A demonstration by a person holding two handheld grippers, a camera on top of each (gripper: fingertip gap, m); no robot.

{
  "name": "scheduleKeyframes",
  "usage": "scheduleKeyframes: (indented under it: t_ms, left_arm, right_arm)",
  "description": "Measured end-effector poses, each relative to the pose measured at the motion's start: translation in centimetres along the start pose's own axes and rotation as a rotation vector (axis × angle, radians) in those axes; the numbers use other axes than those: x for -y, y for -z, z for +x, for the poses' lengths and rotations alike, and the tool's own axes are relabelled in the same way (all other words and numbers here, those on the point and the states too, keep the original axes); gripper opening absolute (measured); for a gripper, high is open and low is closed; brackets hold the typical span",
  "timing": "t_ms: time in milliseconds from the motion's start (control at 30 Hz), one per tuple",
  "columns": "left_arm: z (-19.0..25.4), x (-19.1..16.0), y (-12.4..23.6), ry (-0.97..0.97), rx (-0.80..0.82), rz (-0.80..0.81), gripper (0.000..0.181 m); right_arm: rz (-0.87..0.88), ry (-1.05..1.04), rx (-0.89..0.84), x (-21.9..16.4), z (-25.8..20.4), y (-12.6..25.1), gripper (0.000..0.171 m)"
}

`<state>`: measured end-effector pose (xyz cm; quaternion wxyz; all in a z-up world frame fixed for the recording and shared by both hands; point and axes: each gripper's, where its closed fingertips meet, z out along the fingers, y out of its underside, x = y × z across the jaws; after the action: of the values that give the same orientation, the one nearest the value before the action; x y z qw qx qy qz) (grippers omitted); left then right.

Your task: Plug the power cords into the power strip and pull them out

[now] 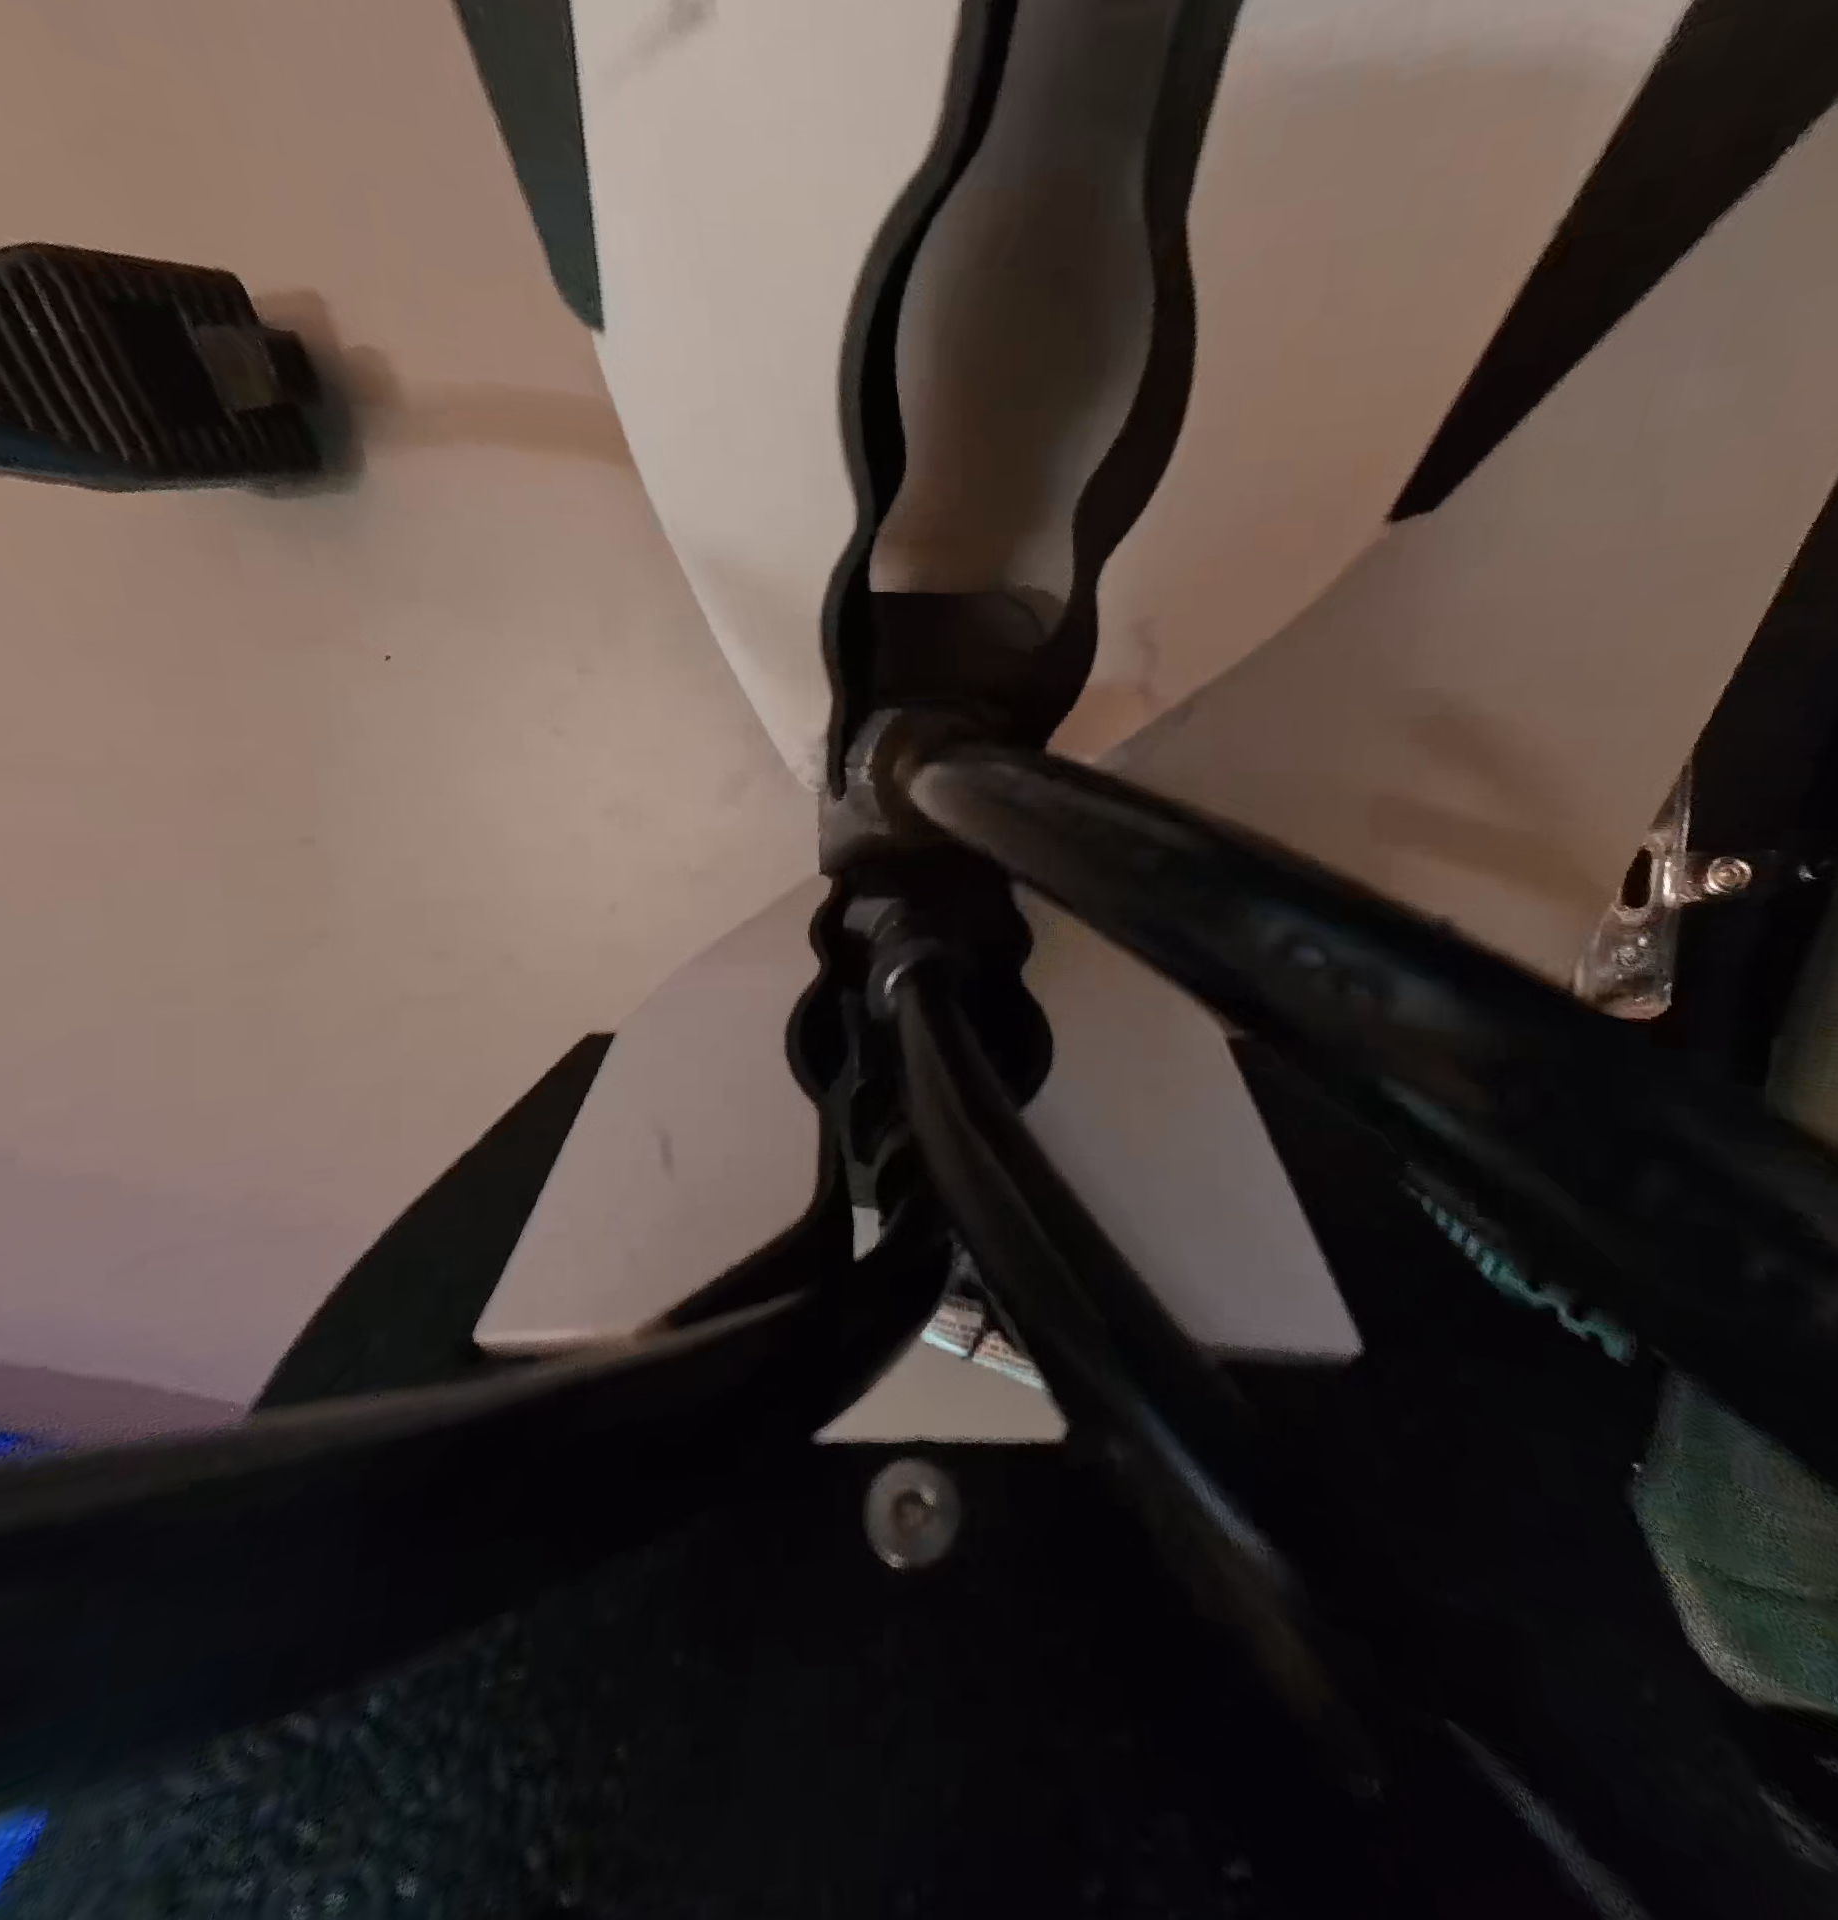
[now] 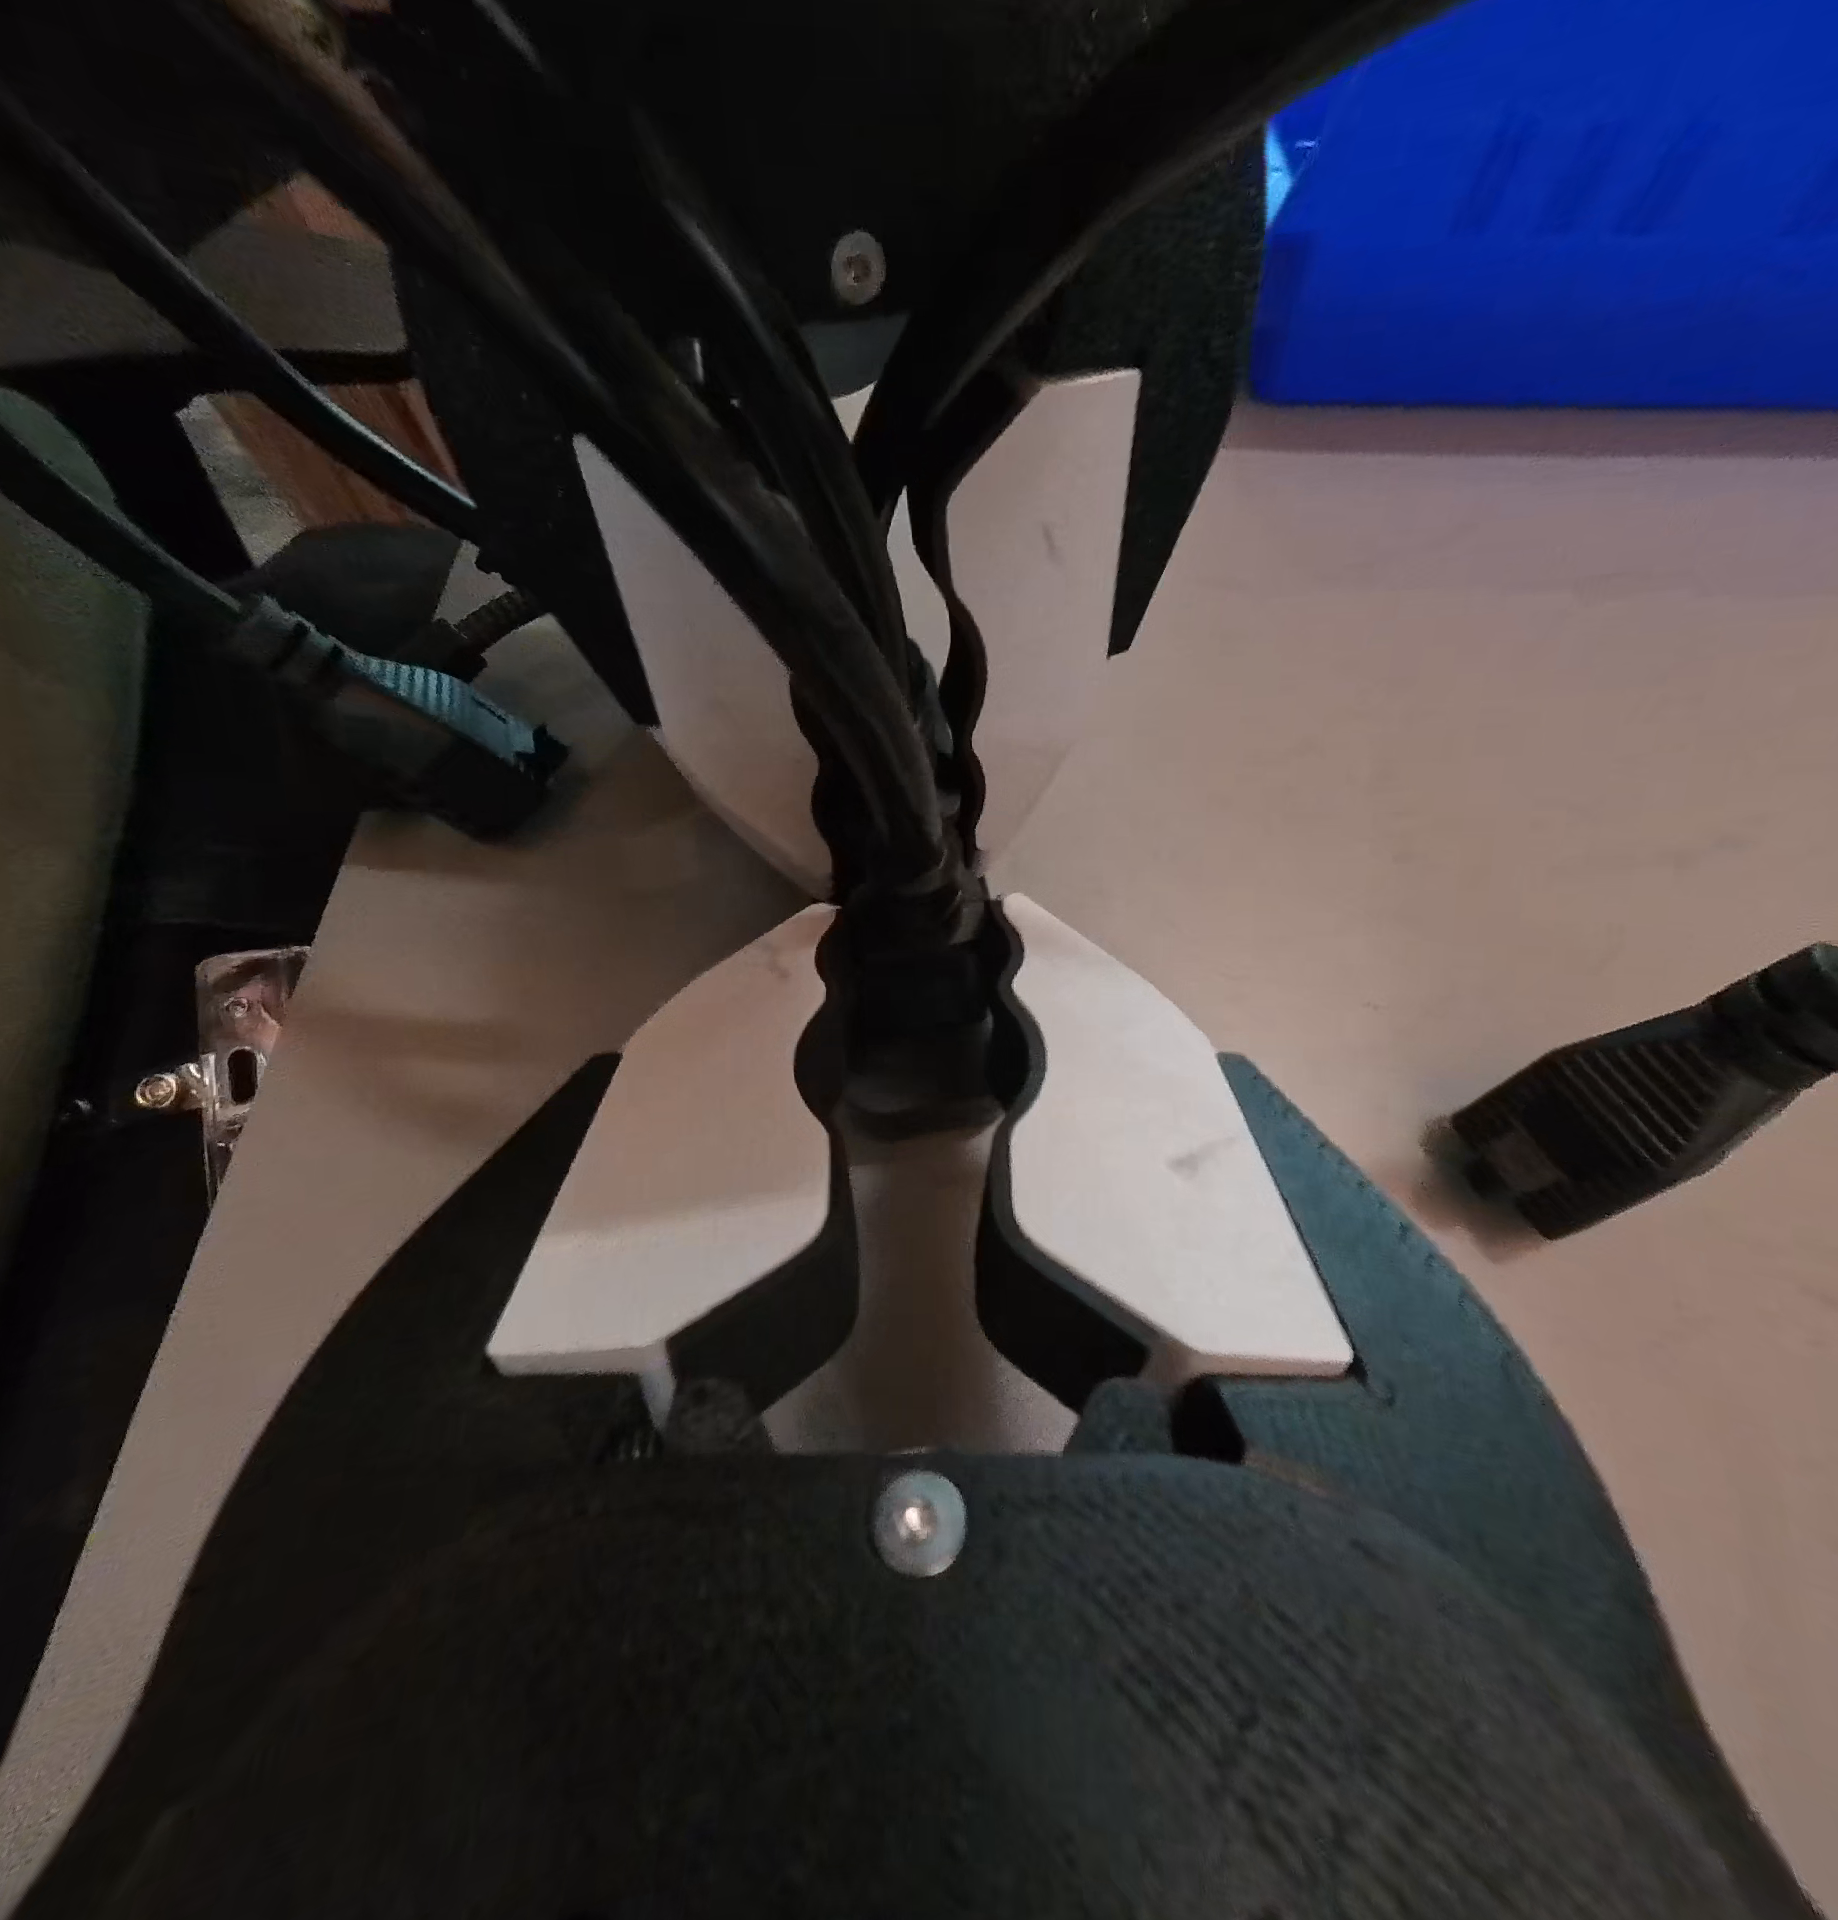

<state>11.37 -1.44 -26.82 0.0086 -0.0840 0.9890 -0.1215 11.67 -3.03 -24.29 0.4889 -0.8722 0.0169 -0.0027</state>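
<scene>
**Both tongs meet tip to tip on one cord bundle**

The left tongs [image 1: 920, 1029] and right tongs [image 2: 910, 1023] face each other, each clamped on the black cord bundle [image 2: 873, 748], likely to steady it. A loose plug [image 2: 1663, 1112] lies apart on the pale surface [image 2: 1517, 727]. No power strip is visible; the cord ends are hidden.

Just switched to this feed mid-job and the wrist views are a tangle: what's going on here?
Both grippers meet tip to tip over a pale table. The left gripper and the right gripper are each shut on the same bundle of black cords, at neighbouring spots. A loose black plug lies unplugged on the table off to one side, untouched. A blue bin stands behind. No power strip is in view, so nothing is visibly plugged in.
</scene>
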Motion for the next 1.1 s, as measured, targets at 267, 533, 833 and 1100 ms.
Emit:
scheduleKeyframes:
  t_ms: [267, 533, 833, 1100]
  left_arm:
    - [0.0, 0.1, 0.0, 0.007, 0.005, 0.031, 0.026]
    - [0.1, 0.2, 0.0, 0.008, 0.005, 0.025, 0.025]
    - [0.2, 0.2, 0.0, 0.016, 0.008, 0.031, 0.025]
    - [0.1, 0.2, 0.0, 0.010, 0.009, 0.027, 0.025]
  right_arm:
    - [0.040, 0.063, -0.017, 1.0, -0.1, 1.0, 0.022]
    - [0.162, 0.007, 0.037, 2.3, -0.1, 1.7, 0.014]
    - [0.222, -0.029, 0.017, 2.0, -0.1, 1.2, 0.015]
    - [0.199, 0.000, -0.019, 2.0, -0.1, 1.1, 0.015]
